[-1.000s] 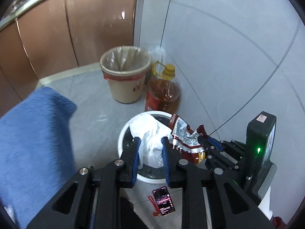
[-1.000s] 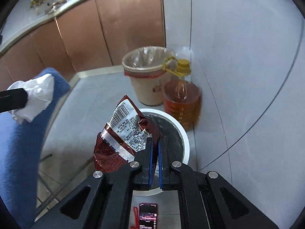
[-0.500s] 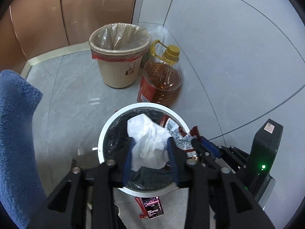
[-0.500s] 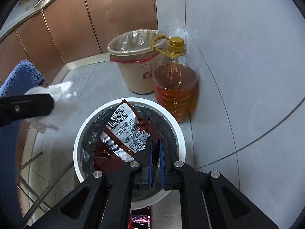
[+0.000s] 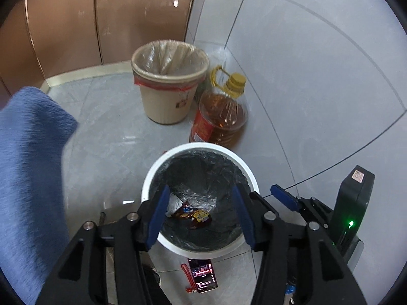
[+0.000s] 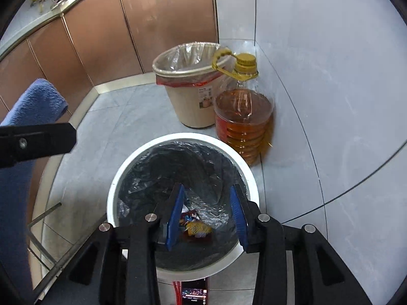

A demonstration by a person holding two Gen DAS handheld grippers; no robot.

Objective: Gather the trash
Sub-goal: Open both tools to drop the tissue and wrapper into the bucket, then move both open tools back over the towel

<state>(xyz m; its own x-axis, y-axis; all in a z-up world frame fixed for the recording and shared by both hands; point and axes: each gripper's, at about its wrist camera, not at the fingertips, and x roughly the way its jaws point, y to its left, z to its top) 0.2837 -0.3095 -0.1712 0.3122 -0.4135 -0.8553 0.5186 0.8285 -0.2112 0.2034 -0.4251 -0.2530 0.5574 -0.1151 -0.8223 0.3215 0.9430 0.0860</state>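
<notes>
— What fills your two views, largest first?

— Grey floor tiles and copper-brown cabinet doors, with a blue towel draped at your left. Below your claws stands the white bin, lined with a black bag. Behind it sit a beige bin with a clear liner and, just beside that, a jug of amber cooking oil with a yellow cap.

— And your claws?

— Your left claw hangs over the white bin with its blue pads spread wide, holding nothing. Your right claw hovers over the same bin, likewise spread and empty.

— Where is the trash?

— At the bottom of the black bag: the red snack wrapper lies crumpled there, with a scrap of white tissue just beside it. A phone with a lit screen lies on the floor against the bin's near side.
</notes>
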